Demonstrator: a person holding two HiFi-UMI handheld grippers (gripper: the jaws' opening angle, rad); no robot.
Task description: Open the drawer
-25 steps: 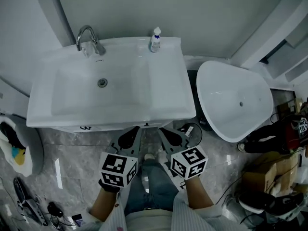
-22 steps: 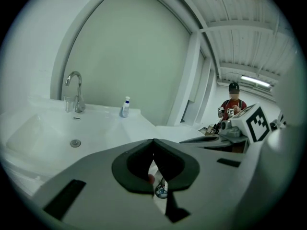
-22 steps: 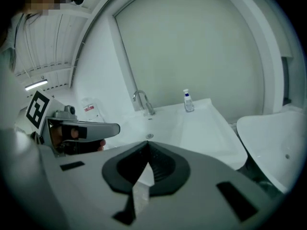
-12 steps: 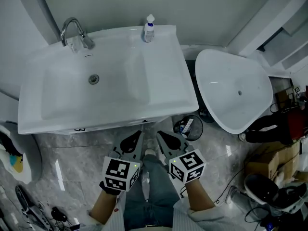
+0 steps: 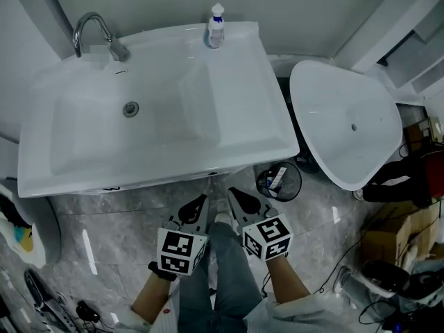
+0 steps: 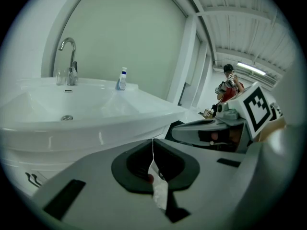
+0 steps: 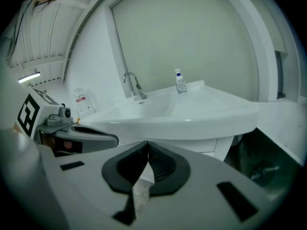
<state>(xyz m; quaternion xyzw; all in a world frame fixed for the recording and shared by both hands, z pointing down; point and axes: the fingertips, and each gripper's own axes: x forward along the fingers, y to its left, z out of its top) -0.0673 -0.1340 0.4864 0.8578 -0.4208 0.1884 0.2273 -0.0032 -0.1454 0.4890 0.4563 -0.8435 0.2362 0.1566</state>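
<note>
A white washbasin (image 5: pixel 159 109) sits on a vanity. Only a thin strip of the vanity's drawer front (image 5: pixel 149 184) shows under the basin's front rim in the head view. The same front appears low in the left gripper view as the drawer front (image 6: pixel 29 169) and in the right gripper view as the drawer front (image 7: pixel 213 145). My left gripper (image 5: pixel 202 198) and right gripper (image 5: pixel 232 192) hover side by side just short of that rim, touching nothing. Both are shut and empty, and the jaws meet at the tips of the left gripper (image 6: pixel 153 141) and the right gripper (image 7: pixel 147 143).
A chrome tap (image 5: pixel 90 33) and a soap bottle (image 5: pixel 216 26) stand at the basin's back. A large white tub (image 5: pixel 347 123) leans at the right, with a black wire bin (image 5: pixel 279 181) beside the vanity. Boxes and cables (image 5: pixel 392 255) crowd the right floor. My legs are below the grippers.
The head view has drawn nearer and shifted, so the basin looks larger. Both grippers sit slightly lower in the view. They stay shut and side by side.
</note>
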